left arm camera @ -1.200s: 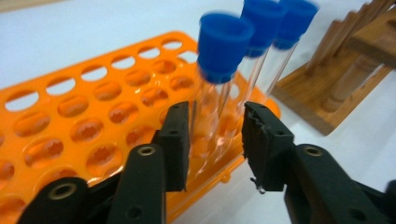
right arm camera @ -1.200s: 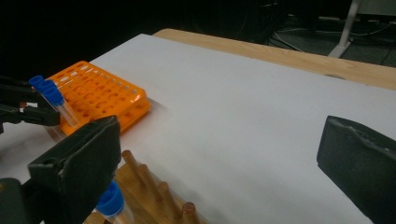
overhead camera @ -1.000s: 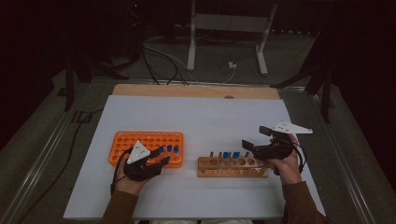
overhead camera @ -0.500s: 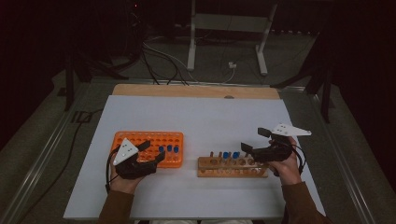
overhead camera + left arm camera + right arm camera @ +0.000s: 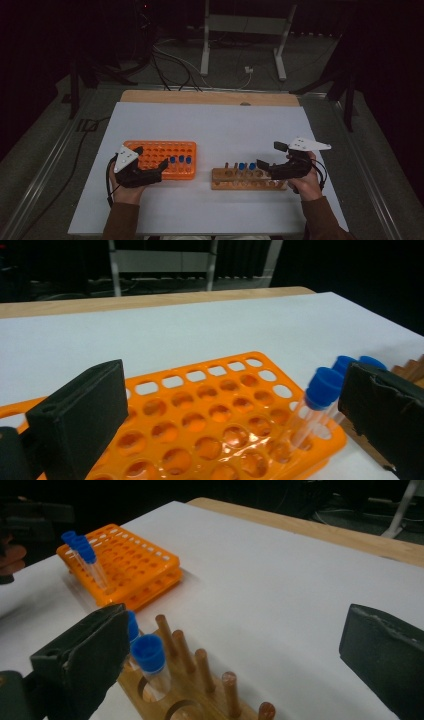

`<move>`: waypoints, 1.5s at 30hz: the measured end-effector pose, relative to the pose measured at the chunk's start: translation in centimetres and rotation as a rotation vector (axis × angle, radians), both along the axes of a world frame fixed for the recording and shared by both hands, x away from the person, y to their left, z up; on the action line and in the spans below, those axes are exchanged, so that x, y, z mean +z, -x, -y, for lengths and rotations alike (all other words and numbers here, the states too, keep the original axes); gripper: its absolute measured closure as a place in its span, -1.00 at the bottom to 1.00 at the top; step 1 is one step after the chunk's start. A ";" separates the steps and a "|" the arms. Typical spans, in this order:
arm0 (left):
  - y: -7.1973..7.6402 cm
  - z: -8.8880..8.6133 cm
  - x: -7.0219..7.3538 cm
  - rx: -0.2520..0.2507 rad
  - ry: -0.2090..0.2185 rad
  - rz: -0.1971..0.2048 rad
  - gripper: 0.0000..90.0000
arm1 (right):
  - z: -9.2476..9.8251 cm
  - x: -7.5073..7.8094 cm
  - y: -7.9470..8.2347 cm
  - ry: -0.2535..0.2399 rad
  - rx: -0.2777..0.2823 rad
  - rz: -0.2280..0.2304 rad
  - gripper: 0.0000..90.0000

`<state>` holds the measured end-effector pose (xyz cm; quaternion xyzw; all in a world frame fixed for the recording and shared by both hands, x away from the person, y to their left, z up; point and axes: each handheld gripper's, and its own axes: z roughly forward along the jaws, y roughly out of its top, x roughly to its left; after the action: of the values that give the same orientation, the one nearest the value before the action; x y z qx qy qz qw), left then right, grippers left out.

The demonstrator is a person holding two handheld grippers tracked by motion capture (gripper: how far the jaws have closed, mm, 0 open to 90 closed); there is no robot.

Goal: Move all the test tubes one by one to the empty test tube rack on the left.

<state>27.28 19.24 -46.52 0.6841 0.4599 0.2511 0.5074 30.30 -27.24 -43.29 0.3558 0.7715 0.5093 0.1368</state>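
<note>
An orange tube rack lies at the left of the white table, with three blue-capped tubes standing in its right end. My left gripper sits over the rack's near edge, just left of those tubes. Its jaws have just been opening and now stand wide with nothing pressed between them. The nearest tube stands upright just inside the right jaw, apart from it. A wooden rack with pegs holds two blue-capped tubes. My right gripper hovers open over its right half, nothing held.
The white table top stretches wide behind both racks, with a wooden strip along its far edge. Metal stand legs and cables lie on the dark floor beyond. Most holes of the orange rack have no tubes.
My left gripper has drawn back to the left, away from the tubes in the orange rack, and its jaws have spread apart. The right gripper has stayed in place.
</note>
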 end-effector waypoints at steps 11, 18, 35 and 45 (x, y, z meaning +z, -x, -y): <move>-0.1 -0.4 -0.2 0.019 -0.006 -0.005 -0.99 | -0.6 -0.4 0.5 0.014 0.082 -0.020 -0.83; -0.1 -0.3 -0.4 0.014 -0.013 -0.012 -0.99 | -1.6 -0.9 0.9 0.083 0.180 -0.030 -0.15; -0.2 0.0 -0.5 0.013 -0.025 -0.021 -0.99 | -3.2 -1.8 1.3 0.178 0.246 -0.001 0.67; -0.2 0.0 -0.6 0.011 -0.025 -0.022 -0.98 | -3.6 -2.0 1.3 0.186 0.256 -0.001 0.70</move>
<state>27.51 19.27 -47.08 0.6905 0.4662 0.2521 0.4923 29.01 -23.64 -45.28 0.2406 0.8546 0.4487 0.1025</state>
